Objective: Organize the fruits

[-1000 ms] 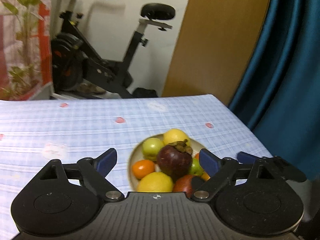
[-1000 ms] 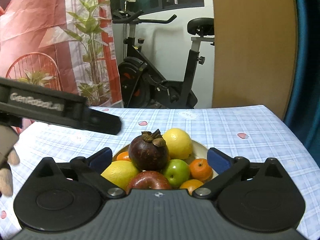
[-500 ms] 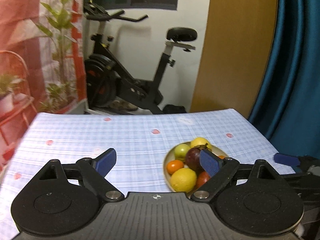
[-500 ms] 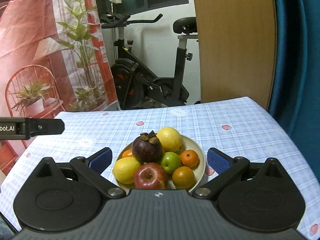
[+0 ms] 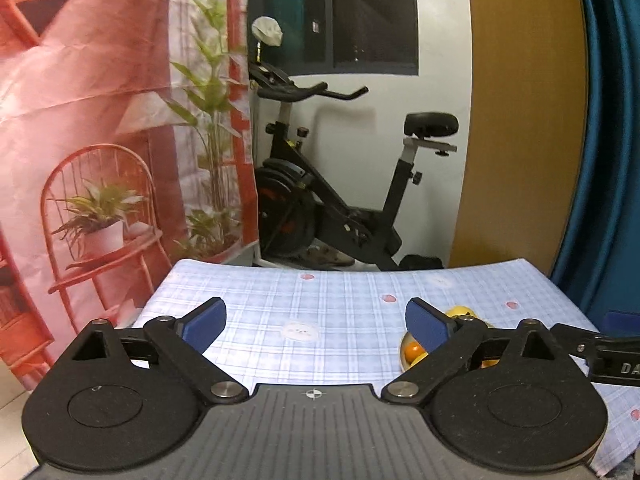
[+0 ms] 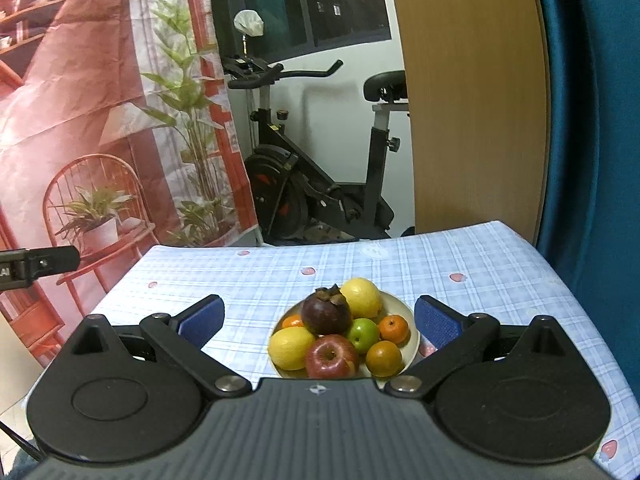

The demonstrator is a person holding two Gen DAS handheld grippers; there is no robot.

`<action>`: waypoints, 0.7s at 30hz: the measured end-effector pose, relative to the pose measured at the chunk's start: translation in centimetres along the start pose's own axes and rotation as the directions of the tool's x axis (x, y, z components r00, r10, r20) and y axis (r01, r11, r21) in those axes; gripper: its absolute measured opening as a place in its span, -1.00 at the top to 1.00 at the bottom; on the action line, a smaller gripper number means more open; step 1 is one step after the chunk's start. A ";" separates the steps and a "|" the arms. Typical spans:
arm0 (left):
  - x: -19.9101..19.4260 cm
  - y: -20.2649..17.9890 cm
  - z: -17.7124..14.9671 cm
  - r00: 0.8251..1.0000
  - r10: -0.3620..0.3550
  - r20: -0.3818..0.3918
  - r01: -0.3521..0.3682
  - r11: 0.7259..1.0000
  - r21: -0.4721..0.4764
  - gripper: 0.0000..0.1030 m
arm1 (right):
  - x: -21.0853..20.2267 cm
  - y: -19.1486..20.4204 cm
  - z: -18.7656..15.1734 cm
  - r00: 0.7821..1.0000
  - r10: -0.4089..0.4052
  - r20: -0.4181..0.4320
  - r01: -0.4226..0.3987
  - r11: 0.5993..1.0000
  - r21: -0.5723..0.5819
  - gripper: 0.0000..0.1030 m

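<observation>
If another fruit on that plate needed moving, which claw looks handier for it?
Probably the right claw: open and empty, it faces the plate of fruit squarely. The left claw, also open, points at bare tablecloth, with the plate off to its right, mostly hidden behind its finger.

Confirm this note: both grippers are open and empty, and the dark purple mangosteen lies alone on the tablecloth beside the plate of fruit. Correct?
Not quite. The mangosteen is not on the tablecloth; it sits on top of the other fruit piled on the plate, as the right wrist view shows. The left gripper and right gripper are indeed open and empty.
</observation>
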State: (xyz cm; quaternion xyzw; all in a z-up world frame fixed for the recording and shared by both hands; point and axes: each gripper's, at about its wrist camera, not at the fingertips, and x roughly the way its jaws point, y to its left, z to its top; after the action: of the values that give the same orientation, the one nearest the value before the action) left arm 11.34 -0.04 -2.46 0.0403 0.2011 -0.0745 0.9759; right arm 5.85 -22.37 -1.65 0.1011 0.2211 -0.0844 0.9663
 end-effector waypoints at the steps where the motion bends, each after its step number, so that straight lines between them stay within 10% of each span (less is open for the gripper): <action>1: -0.4 0.1 0.1 1.000 -0.001 0.003 0.001 1.000 -0.005 -0.92 | -0.2 0.2 0.1 1.000 0.004 0.002 -0.004 1.000 -0.003 -1.00; 21: -2.9 0.3 -0.3 1.000 0.021 0.012 -0.021 1.000 -0.012 -0.93 | -1.4 1.9 0.3 0.999 0.039 0.017 -0.038 0.999 -0.035 -1.00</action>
State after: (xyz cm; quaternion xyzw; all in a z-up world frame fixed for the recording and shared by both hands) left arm 8.64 0.70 -1.56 0.0363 0.1952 -0.0634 0.9780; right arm 5.16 -20.44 -0.46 0.0877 0.2120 -0.0627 0.9713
